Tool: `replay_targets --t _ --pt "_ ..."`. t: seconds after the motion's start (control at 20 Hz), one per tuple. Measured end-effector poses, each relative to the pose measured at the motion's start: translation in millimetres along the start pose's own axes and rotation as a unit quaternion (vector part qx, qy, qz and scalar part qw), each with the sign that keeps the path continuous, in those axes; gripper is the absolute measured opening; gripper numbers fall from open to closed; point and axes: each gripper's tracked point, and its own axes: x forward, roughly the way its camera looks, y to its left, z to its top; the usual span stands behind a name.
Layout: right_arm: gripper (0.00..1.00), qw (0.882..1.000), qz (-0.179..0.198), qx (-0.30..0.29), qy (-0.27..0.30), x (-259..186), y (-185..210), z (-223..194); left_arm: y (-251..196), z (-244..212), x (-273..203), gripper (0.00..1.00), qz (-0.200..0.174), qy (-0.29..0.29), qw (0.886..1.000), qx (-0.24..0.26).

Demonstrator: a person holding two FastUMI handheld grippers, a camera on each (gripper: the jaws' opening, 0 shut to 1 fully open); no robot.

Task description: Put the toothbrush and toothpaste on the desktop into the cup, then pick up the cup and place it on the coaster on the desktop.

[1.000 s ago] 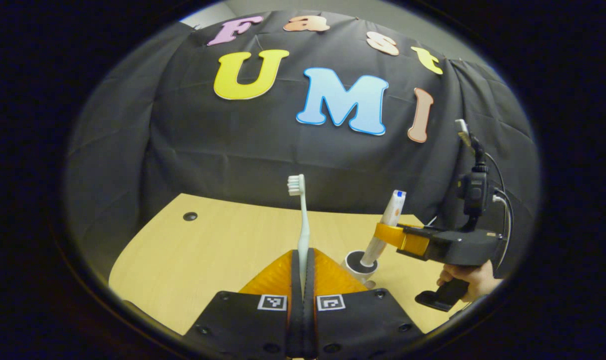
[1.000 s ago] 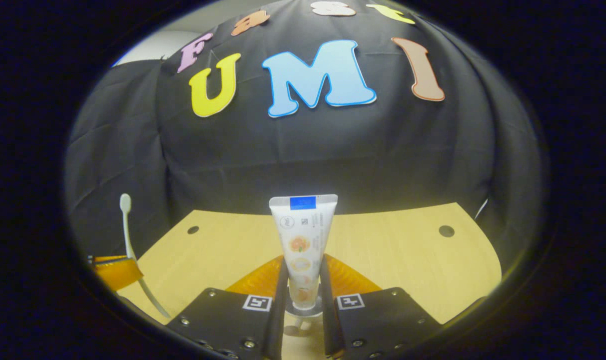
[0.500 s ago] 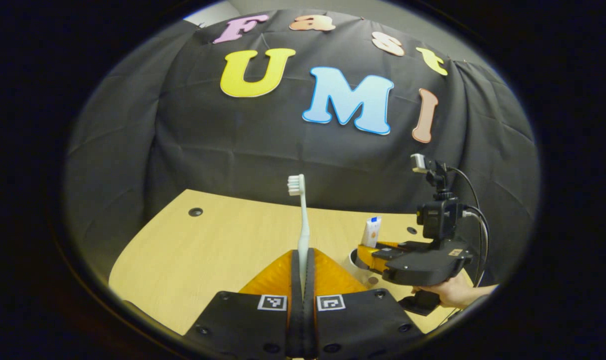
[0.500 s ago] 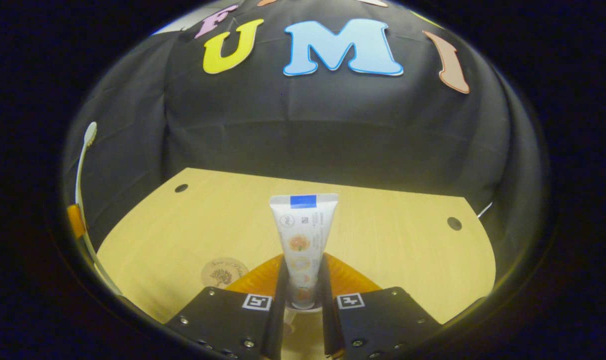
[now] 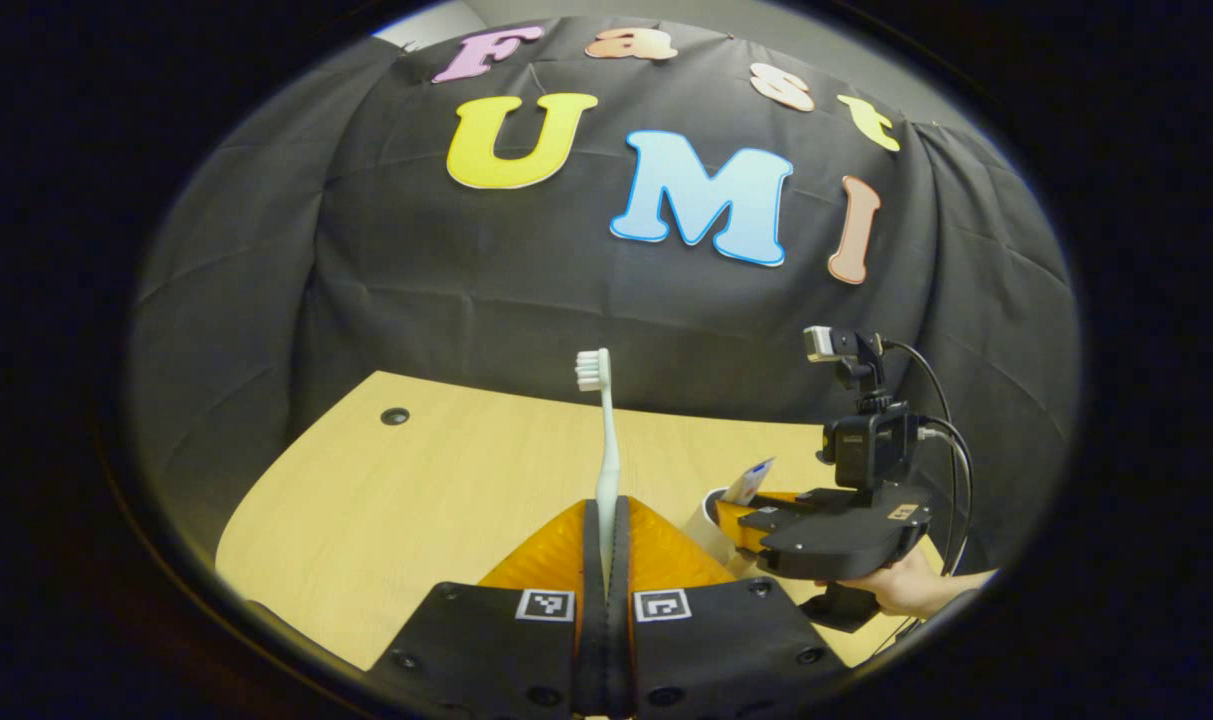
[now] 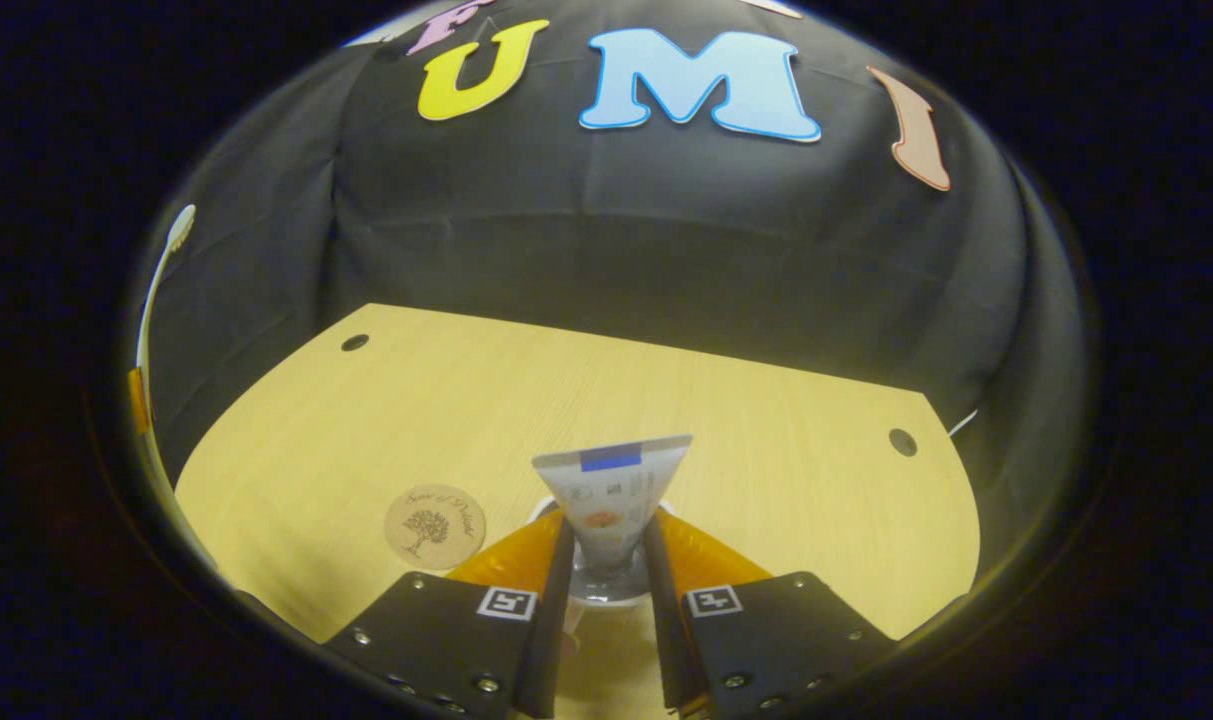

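Observation:
My left gripper [image 5: 606, 505] is shut on the handle of a white toothbrush [image 5: 606, 440], which stands upright with its bristles on top. To its right a white cup [image 5: 711, 515] stands on the desk. The white toothpaste tube [image 6: 611, 490] sits low in the cup [image 6: 606, 597], crimped end up and leaning. My right gripper [image 6: 608, 540] is over the cup with its fingers on either side of the tube, slightly parted. In the left gripper view the right gripper [image 5: 741, 515] hovers at the cup's rim, and the tube [image 5: 748, 482] pokes out. A round wooden coaster [image 6: 434, 526] lies left of the cup.
The light wooden desk [image 6: 746, 430] ends at the black cloth wall behind. Cable holes sit at its back corners [image 6: 903, 441] [image 6: 354, 342]. A hand [image 5: 906, 590] holds the right gripper. The toothbrush [image 6: 156, 300] stands at the far left of the right gripper view.
The right gripper lowered the toothpaste into the cup. The tube has slid down between its fingers, which stand a little wider. The left gripper kept still with the toothbrush.

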Motion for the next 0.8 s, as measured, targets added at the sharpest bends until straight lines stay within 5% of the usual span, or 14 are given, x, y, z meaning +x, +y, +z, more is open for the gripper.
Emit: replay_targets --t 0.25,0.3,0.35,0.5,0.8 --pt "0.47 1.0 -0.007 -0.003 -0.016 -14.0 -3.3 10.0 -5.2 -1.6 0.5 0.08 -0.006 -0.001 1.0 0.002" --pt "0.58 1.0 -0.008 -0.001 -0.02 -18.8 -4.4 13.2 -5.6 -1.6 1.3 0.08 -0.01 0.0 1.0 0.003" --pt "0.55 1.0 -0.006 -0.001 -0.029 -24.7 -4.4 19.2 -6.0 -1.7 1.5 0.08 -0.012 0.0 1.0 0.005" --pt "0.69 0.998 -0.016 0.007 -0.058 -48.3 -8.9 35.8 -11.2 -0.2 2.9 0.07 -0.024 -0.003 1.0 0.006" --pt "0.69 0.991 -0.038 0.056 -0.115 -116.1 -26.3 63.9 -25.6 12.1 20.9 0.08 -0.053 -0.024 0.998 0.021"
